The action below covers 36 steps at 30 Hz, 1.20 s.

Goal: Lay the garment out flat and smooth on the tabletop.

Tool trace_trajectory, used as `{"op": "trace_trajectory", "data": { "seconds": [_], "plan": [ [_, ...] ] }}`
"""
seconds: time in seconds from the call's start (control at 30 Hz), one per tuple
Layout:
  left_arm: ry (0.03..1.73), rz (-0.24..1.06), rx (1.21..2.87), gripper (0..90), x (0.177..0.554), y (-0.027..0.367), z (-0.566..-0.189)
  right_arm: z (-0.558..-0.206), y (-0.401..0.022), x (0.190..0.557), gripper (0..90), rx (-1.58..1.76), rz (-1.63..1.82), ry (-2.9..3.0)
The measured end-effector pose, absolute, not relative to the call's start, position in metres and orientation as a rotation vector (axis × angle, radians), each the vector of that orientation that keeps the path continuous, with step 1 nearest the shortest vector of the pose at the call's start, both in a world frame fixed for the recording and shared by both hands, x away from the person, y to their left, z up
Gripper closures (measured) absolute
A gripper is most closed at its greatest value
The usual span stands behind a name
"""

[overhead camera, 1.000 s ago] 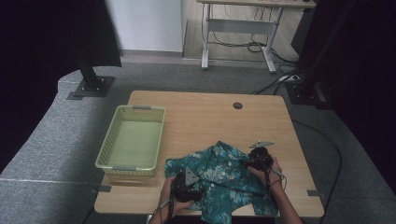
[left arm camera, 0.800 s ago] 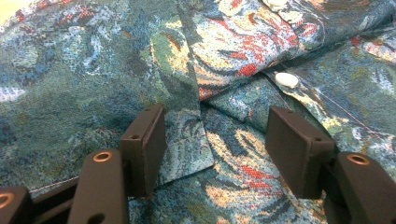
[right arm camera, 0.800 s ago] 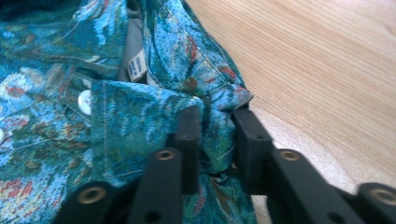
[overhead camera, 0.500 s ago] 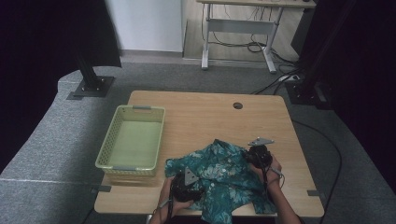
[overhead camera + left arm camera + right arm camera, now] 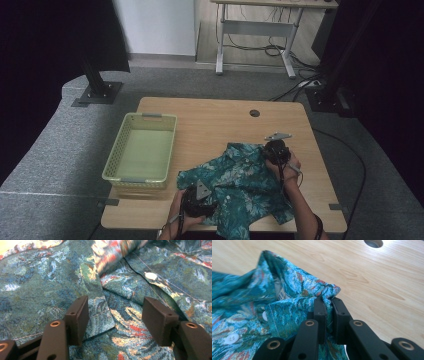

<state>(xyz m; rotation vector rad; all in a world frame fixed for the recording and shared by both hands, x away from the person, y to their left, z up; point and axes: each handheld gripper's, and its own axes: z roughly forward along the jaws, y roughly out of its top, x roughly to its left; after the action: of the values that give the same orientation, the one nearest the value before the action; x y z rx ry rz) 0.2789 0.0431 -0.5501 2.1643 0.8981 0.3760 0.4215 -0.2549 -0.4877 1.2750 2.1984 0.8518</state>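
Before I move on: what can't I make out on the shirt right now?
- Shirt near hem: high view, past the table's near edge and under the forearms.
- Label text: right gripper view, too small.
- Cloth under the left tool: high view, hidden by the hand.

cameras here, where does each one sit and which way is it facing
High view: above the person's side, looking forward and down on the table; both hands, left gripper and right gripper show.
Left gripper view: on the left gripper, looking along its open jaws, close over the shirt.
Right gripper view: on the right gripper, facing across the table, jaws just closed on a fold of shirt.
All three share the shirt.
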Motion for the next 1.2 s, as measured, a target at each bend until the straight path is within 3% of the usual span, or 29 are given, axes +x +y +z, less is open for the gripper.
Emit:
{"op": "trace_trajectory", "data": {
  "seconds": [0.37, 0.43, 0.57, 0.7, 0.9, 1.2],
  "plan": [
    [0.890, 0.351, 2.167, 38.2, 0.280, 0.045, -0.549, -0.498, -0.268, 0.454, 81.6, 1.466, 0.804, 2.072],
    [0.889, 0.351, 2.168, 38.2, 0.280, 0.046, -0.549, -0.504, -0.266, 0.454, 77.0, 1.472, 0.789, 2.084],
    [0.888, 0.346, 2.169, 38.1, 0.281, 0.046, -0.549, -0.508, -0.264, 0.449, 57.6, 1.477, 0.786, 2.062],
    [0.893, 0.350, 2.172, 37.8, 0.281, 0.045, -0.549, -0.496, -0.263, 0.436, 50.4, 1.422, 0.831, 2.074],
    [0.891, 0.366, 2.179, 37.2, 0.281, 0.042, -0.549, -0.486, -0.257, 0.400, 49.2, 1.319, 0.938, 2.167],
    [0.890, 0.352, 2.171, 37.4, 0.282, 0.044, -0.549, -0.523, -0.244, 0.339, 48.4, 1.246, 0.946, 2.305]
  ]
}}
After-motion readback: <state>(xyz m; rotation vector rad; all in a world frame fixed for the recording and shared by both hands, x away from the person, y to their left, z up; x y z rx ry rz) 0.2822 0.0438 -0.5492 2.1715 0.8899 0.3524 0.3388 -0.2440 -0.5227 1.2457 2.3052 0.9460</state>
